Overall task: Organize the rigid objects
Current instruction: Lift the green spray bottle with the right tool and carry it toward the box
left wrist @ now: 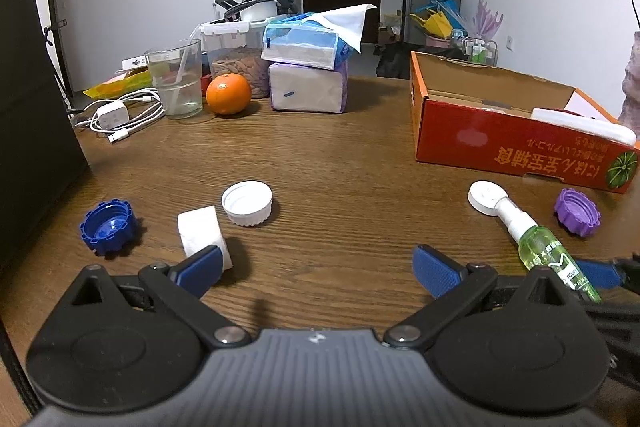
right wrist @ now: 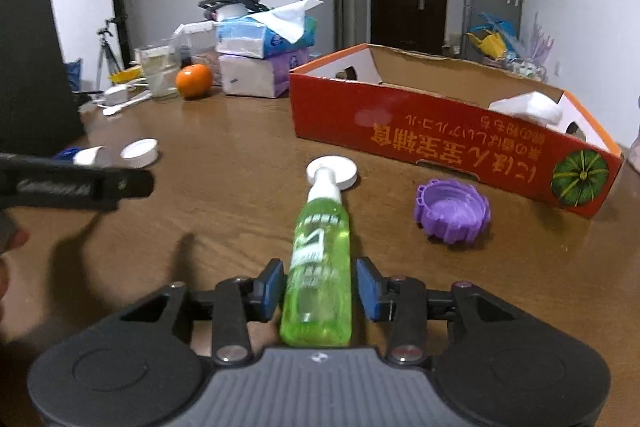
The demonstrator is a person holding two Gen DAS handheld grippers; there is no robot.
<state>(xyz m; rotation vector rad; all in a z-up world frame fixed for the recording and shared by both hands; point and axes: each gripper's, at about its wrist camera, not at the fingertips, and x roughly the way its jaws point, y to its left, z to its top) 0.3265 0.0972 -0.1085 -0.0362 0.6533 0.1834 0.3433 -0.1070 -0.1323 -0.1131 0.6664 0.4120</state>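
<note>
Wooden table (left wrist: 340,155) bearing an open red cardboard box (right wrist: 440,143), the likely destination, at the far right. Before it lie a green spray bottle (right wrist: 320,259) on its side, nozzle resting on a white lid (right wrist: 344,171), and a purple cap (right wrist: 454,207) just beside. Farther left lie a white cap (left wrist: 247,203), a white roll (left wrist: 200,231) and a blue cap (left wrist: 108,225). The right gripper (right wrist: 320,287) straddles the bottle, pads standing slightly clear of its sides (no grip at present). The left gripper (left wrist: 316,267) is spread wide and empty. Risk: the smooth round bottle could roll or pivot off the lid if the pads close off-centre.
</note>
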